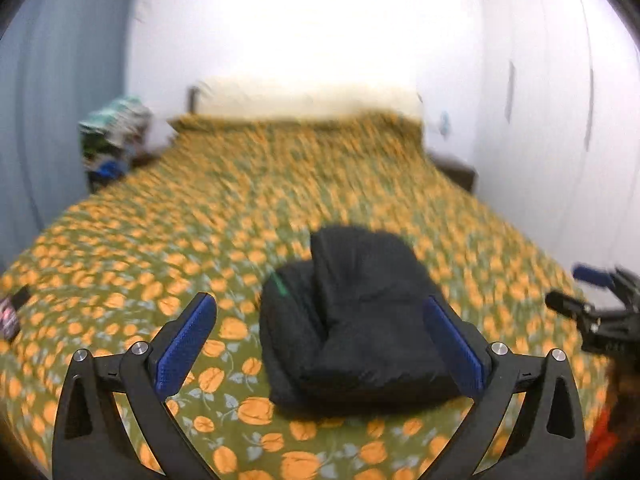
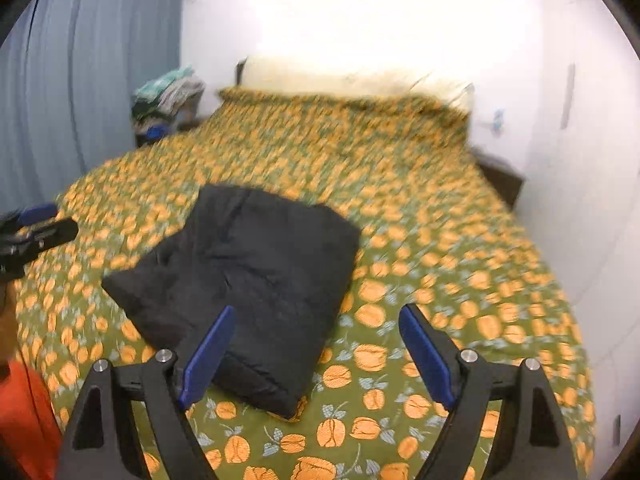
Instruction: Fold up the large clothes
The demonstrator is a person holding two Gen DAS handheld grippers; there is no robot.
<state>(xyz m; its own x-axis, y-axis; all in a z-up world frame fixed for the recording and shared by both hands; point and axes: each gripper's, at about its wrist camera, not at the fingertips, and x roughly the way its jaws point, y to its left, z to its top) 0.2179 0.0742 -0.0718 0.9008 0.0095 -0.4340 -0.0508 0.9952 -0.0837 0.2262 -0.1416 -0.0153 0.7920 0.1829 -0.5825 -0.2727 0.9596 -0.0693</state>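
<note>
A wide bed (image 1: 168,240) fills the room, covered in a green bedspread (image 2: 460,280) printed with orange flowers and pale leaves. Pale yellow pillows (image 1: 304,96) line its far end against a bright white wall (image 1: 312,20). A blue-grey curtain (image 2: 80,80) hangs on the left side, and white wardrobe doors (image 1: 552,100) stand on the right. A heap of mixed clothes (image 2: 168,96) sits on a low stand at the bed's far left corner, well apart from the work.

The black padded garment (image 1: 360,320), folded into a thick bundle, lies on the bedspread near the bed's near edge. The left gripper (image 1: 320,340) hovers above it with its 2 blue-padded fingers (image 1: 188,344) spread wide, gripping nothing. The right gripper (image 2: 316,352) hangs over the bundle's right edge, its fingers (image 2: 426,356) likewise parted and empty. An orange sleeve (image 2: 24,412) shows at the lower left of the right wrist view.
</note>
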